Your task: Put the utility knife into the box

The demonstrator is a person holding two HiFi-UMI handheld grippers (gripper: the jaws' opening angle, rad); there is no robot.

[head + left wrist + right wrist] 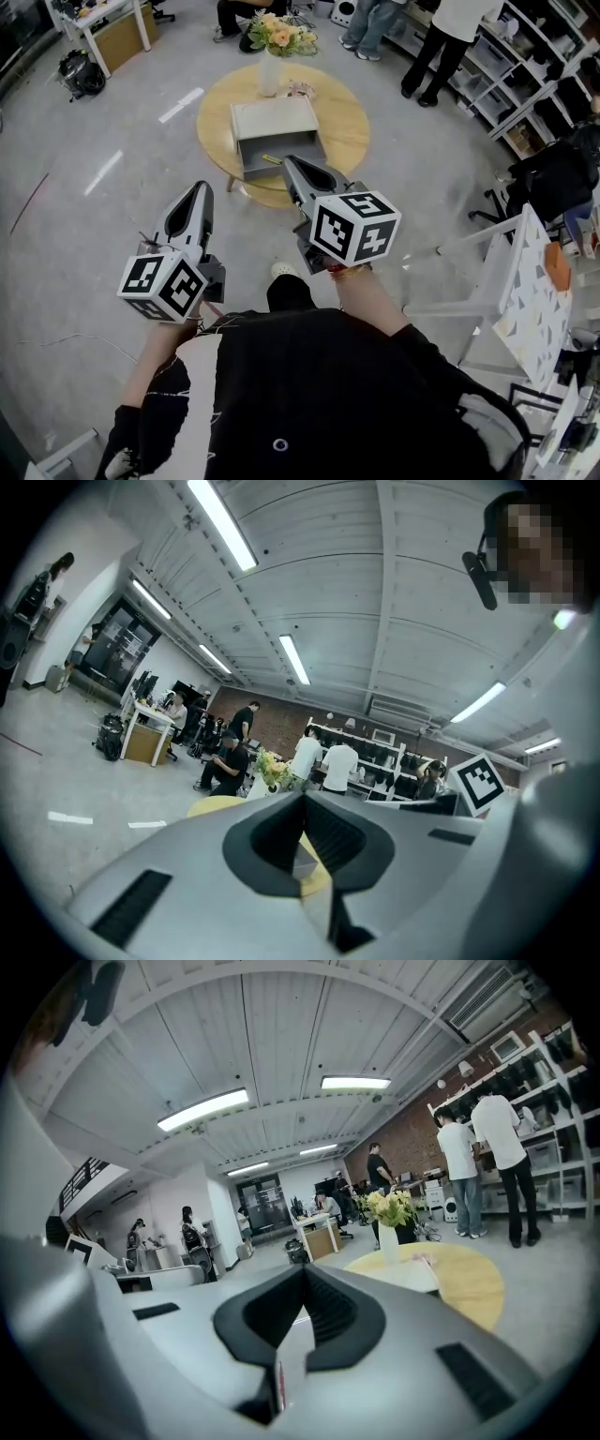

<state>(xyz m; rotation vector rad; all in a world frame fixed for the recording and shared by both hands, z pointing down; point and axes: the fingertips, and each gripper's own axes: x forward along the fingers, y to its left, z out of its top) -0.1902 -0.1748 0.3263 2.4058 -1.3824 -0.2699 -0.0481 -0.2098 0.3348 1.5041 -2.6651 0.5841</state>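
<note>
Head view: my left gripper (pixel 199 189) and right gripper (pixel 287 161) are clenched and empty. A yellow sliver, probably the utility knife (pixel 271 159), lies in the box (pixel 274 120) at twelve o'clock.

Left gripper view: my jaws are pressed together on nothing.

Right gripper view: they are likewise closed, and they cut off the box at two o'clock.

Small yellowish utility knife (pixel 271 159) lies flat in the pulled-out grey drawer of the white box (pixel 274 120) on the round table (pixel 352 122).
</note>
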